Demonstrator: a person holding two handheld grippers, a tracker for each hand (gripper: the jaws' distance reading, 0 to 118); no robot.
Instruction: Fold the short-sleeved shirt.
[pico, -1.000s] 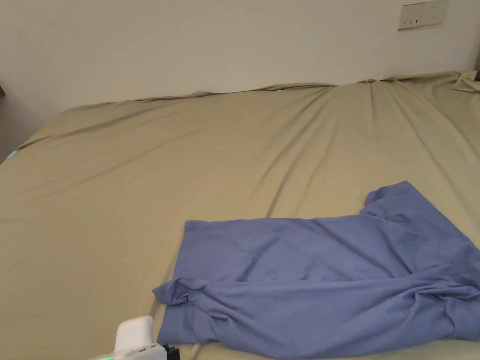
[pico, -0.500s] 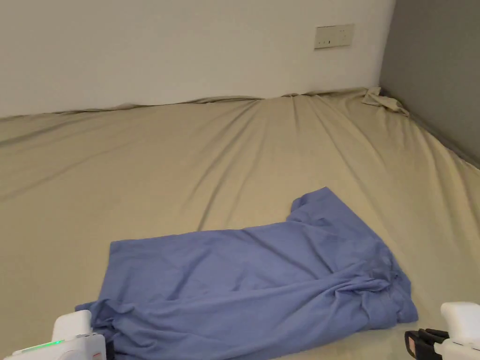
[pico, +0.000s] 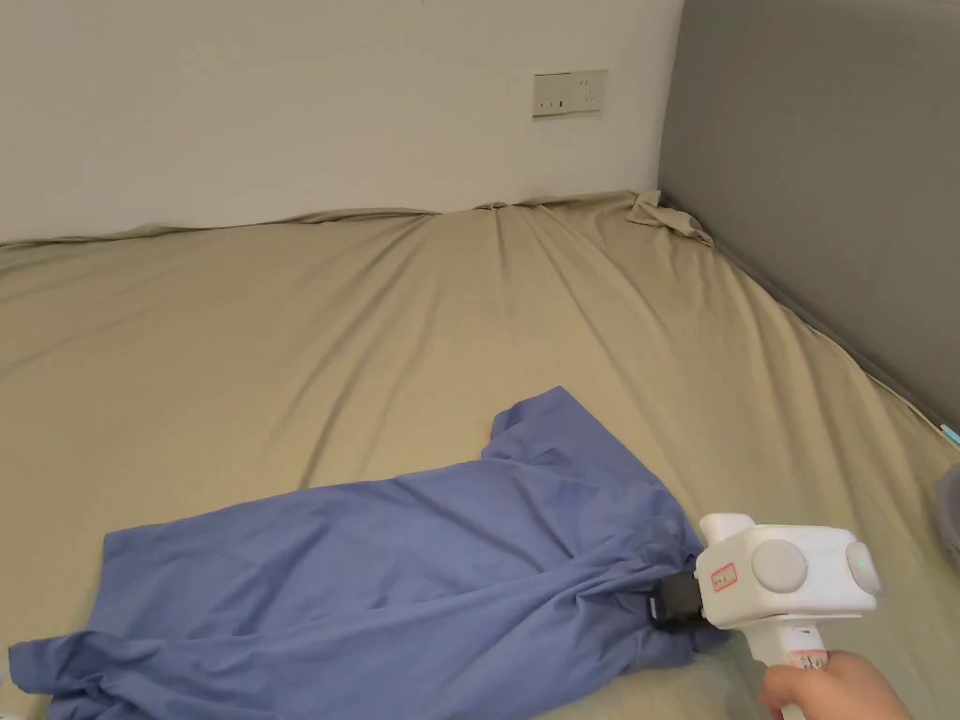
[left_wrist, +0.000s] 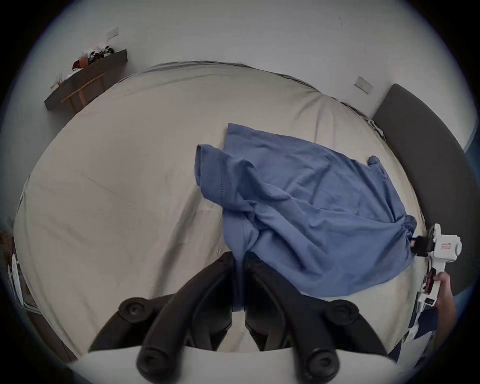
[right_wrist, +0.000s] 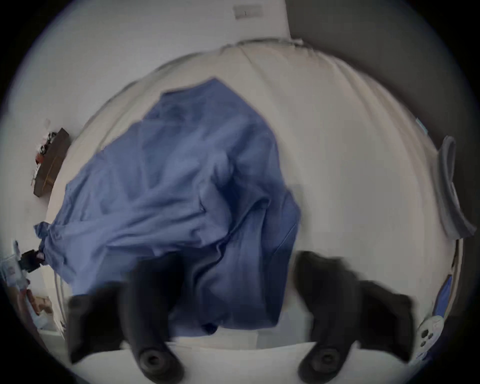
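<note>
We judge this to be the opening step: getting hold of the crumpled blue short-sleeved cotton shirt (pico: 394, 562) at two ends so it can be spread flat before any fold.

The left hand-held gripper (left_wrist: 240, 262) has its jaws drawn narrow with a strip of the shirt's edge pinched between them, and the cloth runs away ahead of it and to its right.

The right hand-held gripper (right_wrist: 239, 262) has its jaws spread wide in its own blurred view, the bunched cloth lying between and ahead of them. Seen from the head, its black tips sit right at the gathered end.

Next we would close the right jaws on one layer, then draw both ends apart.

The shirt lies rumpled on the beige bed sheet (pico: 375, 309), one sleeve sticking out beyond the right hand-held gripper.
</note>
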